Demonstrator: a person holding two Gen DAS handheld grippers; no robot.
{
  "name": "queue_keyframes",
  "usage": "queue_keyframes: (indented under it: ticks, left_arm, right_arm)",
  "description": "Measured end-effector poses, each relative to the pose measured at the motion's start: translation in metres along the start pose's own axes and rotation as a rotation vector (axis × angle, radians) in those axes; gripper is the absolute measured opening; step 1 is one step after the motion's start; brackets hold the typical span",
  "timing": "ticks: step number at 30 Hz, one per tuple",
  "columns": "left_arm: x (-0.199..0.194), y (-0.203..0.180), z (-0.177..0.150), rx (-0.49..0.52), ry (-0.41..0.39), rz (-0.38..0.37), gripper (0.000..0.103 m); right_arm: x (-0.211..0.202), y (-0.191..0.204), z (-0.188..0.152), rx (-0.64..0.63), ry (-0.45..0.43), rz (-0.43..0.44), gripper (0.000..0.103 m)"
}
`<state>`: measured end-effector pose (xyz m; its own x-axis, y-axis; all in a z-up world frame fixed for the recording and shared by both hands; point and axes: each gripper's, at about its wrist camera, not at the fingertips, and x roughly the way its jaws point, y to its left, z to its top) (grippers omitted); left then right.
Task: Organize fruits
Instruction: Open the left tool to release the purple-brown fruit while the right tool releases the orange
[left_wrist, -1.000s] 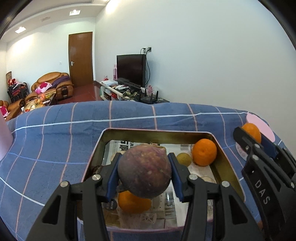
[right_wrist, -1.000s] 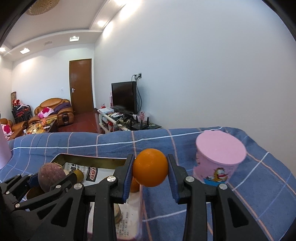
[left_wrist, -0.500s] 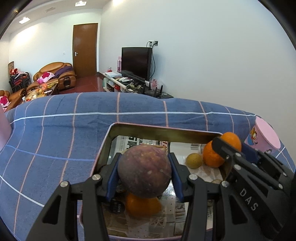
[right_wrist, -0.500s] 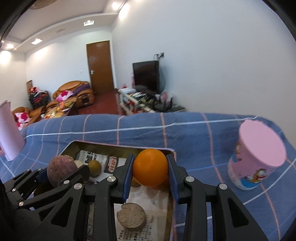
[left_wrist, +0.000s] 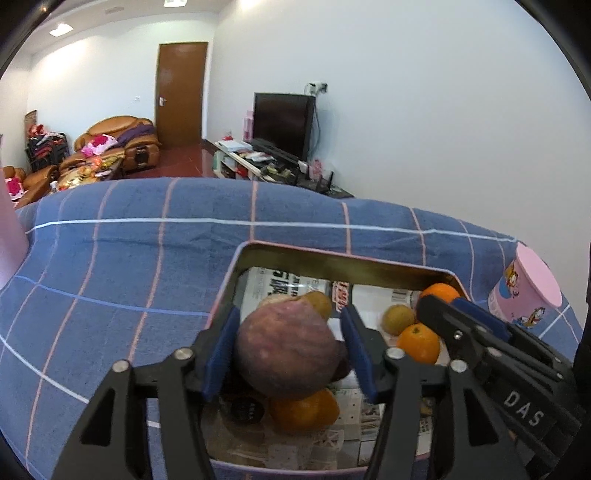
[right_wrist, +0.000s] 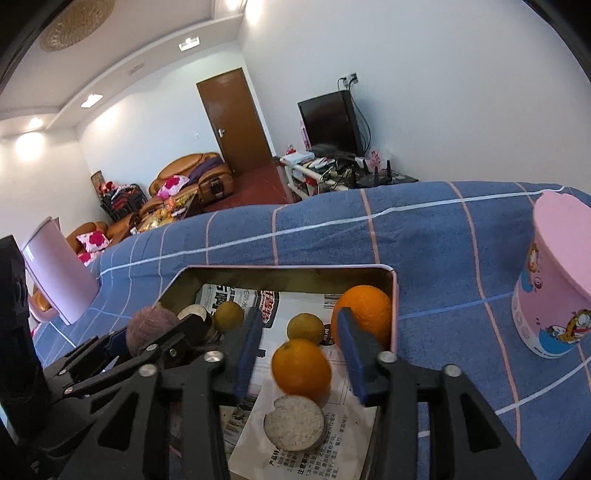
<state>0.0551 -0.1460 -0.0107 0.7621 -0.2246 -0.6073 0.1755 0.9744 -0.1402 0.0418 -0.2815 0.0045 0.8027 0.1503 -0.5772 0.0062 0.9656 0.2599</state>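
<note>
A metal tin (left_wrist: 332, 258) lined with newspaper sits on the blue checked cloth. My left gripper (left_wrist: 290, 312) hangs over its near left part. Its jaws are opening around a purple-brown fruit (left_wrist: 288, 347), which rests on an orange (left_wrist: 303, 410) and is no longer pressed by the pads. My right gripper (right_wrist: 298, 314) is over the right side of the tin (right_wrist: 280, 267). Its jaws are opening too, and an orange (right_wrist: 301, 369) sits loose between them with a gap on each side. A second orange (right_wrist: 364, 310) lies in the far right corner.
Small yellow-green fruits (right_wrist: 304, 326) and a pale round disc (right_wrist: 293, 422) also lie in the tin. A pink cartoon cup (right_wrist: 550, 295) stands right of it and a pink container (right_wrist: 59, 273) to the left. Blue cloth stretches beyond the tin.
Both pairs of jaws have spread apart. The purple-brown fruit and the orange are let go over the tin. My right gripper has come in from the right and tipped down over it.
</note>
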Motion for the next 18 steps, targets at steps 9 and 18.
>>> queue_keyframes:
  ticks: [9,18]
  left_arm:
    - [-0.032,-0.003,-0.017,0.052,-0.122,0.029,0.103]
    - [-0.074,0.011,-0.028,0.069,-0.225,0.077,0.103]
  right_arm:
    - [-0.042,-0.004,-0.007,0.041,-0.22,-0.045,0.071]
    - [-0.081,0.024,-0.025,-0.044,-0.389,-0.181,0.072]
